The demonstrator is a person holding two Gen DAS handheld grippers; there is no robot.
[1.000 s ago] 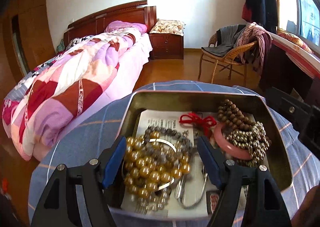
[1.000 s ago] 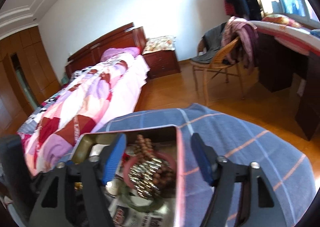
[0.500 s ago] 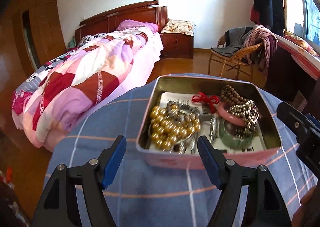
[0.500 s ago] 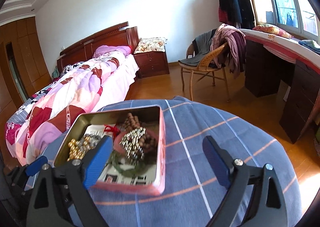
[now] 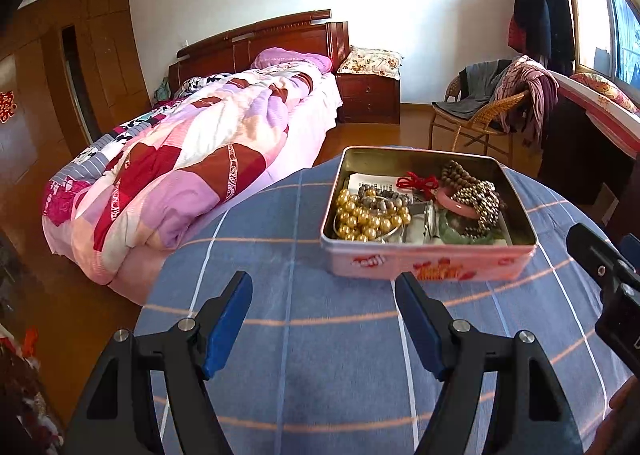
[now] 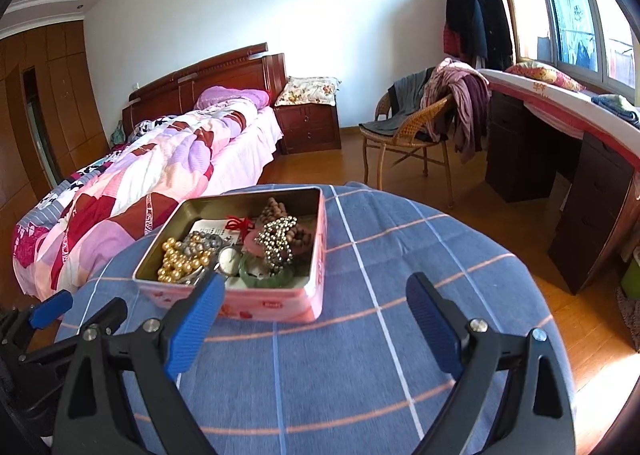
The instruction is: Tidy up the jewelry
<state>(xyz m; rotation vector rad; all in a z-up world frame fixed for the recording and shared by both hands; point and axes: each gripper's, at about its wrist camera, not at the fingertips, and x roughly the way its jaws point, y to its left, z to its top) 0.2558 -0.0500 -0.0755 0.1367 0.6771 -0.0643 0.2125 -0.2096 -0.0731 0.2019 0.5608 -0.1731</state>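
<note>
Since a second earlier both grippers had drawn back from the pink tin (image 5: 430,269), which had filled the lower part of each wrist view and now lay well ahead of the fingers. The table, draped in a blue checked cloth (image 6: 360,355), carried the tin towards its far edge, with the quilted bed (image 5: 192,171) beyond on the left and a wicker chair (image 6: 412,131) on the right. The left gripper (image 5: 324,315) hovered over bare cloth, its fingers spread with nothing between them. The right gripper (image 6: 312,319) had just been opening its jaws and stood spread wider, also empty, its left pad overlapping the tin's near corner in view. Inside the tin lay gold pearl beads (image 5: 362,215), a green bangle (image 6: 266,279), brown wooden beads (image 5: 458,173) and a red cord knot (image 5: 418,181).
</note>
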